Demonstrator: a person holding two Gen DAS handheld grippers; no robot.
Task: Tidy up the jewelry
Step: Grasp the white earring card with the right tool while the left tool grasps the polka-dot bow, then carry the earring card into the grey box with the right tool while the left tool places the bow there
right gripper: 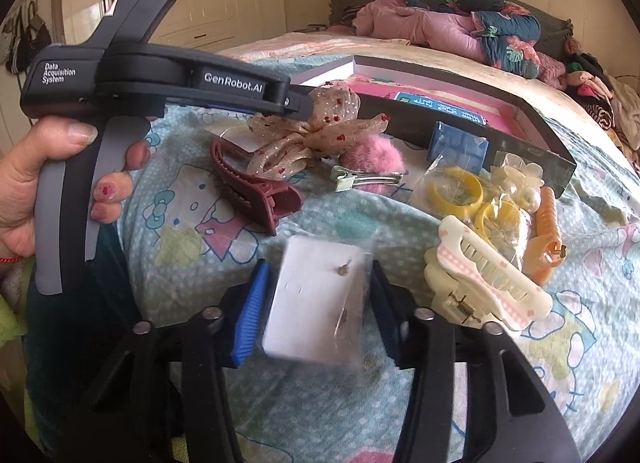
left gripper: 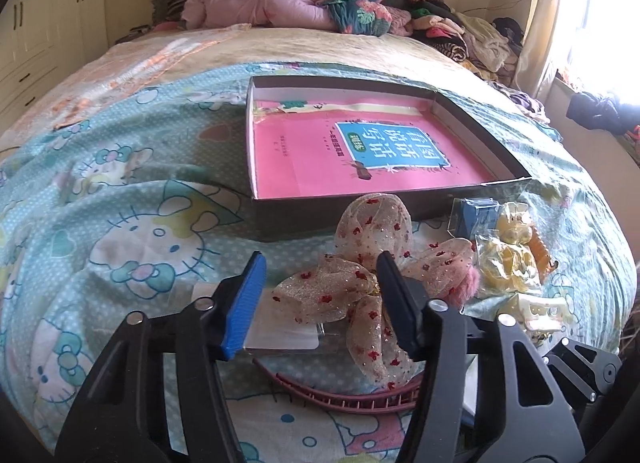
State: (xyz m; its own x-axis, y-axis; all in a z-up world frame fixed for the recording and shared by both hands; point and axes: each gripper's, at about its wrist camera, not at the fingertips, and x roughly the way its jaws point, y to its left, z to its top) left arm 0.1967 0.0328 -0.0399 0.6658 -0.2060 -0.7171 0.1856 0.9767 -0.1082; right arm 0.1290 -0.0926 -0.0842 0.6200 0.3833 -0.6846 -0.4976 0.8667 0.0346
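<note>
White earring card nearest right camera, between right tongs, long axis along fingers; pads partly closed, flanking card edges, firm contact not clear. Left tongs half open astride sheer bow clip, right finger touching bow's knot, left pad clear of it. Left tongs nearer bow; open box lies just beyond on bed. Right view alone shows maroon claw clip, pink pompom clip, yellow rings in bag, cream claw clip.
</note>
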